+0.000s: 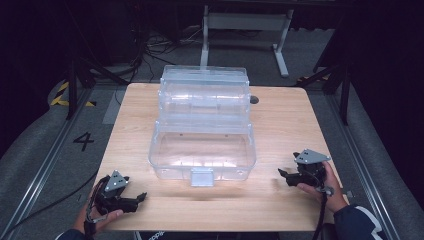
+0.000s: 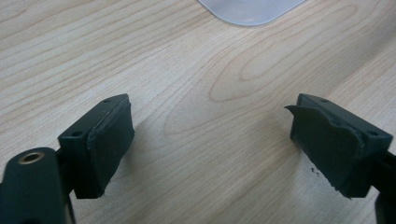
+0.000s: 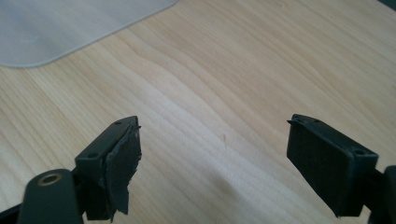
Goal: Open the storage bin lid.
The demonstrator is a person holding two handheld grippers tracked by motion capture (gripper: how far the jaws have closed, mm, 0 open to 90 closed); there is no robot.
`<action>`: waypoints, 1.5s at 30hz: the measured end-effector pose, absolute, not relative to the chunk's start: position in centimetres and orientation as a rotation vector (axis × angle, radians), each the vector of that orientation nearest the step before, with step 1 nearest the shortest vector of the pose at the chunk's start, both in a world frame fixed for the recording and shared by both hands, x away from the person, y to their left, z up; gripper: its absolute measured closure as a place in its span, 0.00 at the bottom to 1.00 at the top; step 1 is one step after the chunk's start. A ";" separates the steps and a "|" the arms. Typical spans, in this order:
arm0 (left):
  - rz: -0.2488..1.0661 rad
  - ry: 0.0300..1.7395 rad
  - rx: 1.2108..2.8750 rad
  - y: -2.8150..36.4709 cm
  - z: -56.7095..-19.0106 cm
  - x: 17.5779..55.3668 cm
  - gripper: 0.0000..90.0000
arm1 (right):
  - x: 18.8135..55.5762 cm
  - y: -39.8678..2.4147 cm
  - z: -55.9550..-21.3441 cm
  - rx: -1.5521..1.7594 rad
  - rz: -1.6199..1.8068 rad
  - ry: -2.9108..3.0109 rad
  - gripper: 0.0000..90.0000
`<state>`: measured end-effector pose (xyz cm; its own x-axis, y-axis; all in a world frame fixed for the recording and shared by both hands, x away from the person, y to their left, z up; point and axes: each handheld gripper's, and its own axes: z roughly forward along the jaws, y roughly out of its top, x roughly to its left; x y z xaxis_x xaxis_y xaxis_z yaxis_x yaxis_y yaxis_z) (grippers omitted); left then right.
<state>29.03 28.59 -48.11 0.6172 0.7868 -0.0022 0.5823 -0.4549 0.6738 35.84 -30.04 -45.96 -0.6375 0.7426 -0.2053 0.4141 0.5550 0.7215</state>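
A: Inventory, near to far. What's at your end?

B: Item 1, left gripper (image 1: 142, 196): near-left corner of the wooden table (image 1: 280, 125), held in the person's left hand (image 1: 97, 217), resting low on the wood. In the left gripper view I see its jaws spread wide, nothing btwn them, just bare grain.

A: Right side?

B: Item 2, right gripper (image 1: 283, 173): near-right of table, in the right hand (image 1: 327, 190), jaws pointing in toward the middle. Right gripper view has them released too, wide apart, empty, wood underneath.

A: And the container?

B: Item 3, clear plastic box (image 1: 202, 155): centre of table, btwn the two grippers and well apart from both. Lid (image 1: 204, 87) stands up at the back, approx. upright; I can't tell from the high view if it's tilted. Front latch (image 1: 202, 177) faces me. Inside looks empty, though the clear walls make that hard to judge.

A: Beyond that?

B: Item 4, floor past the table: white metal stand (image 1: 245, 30), cables (image 1: 150, 50).
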 end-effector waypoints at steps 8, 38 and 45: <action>0.390 1.051 2.214 28.7 -48.2 29.6 0.08 | 34.4 -31.3 -46.7 0.974 0.890 2.275 0.21; 0.379 1.030 2.241 28.7 -48.3 31.0 0.00 | 33.3 -34.0 -48.7 1.205 1.009 2.278 0.18; 0.388 1.020 2.248 28.8 -48.2 31.1 0.00 | 33.3 -33.9 -48.7 1.205 1.009 2.279 0.18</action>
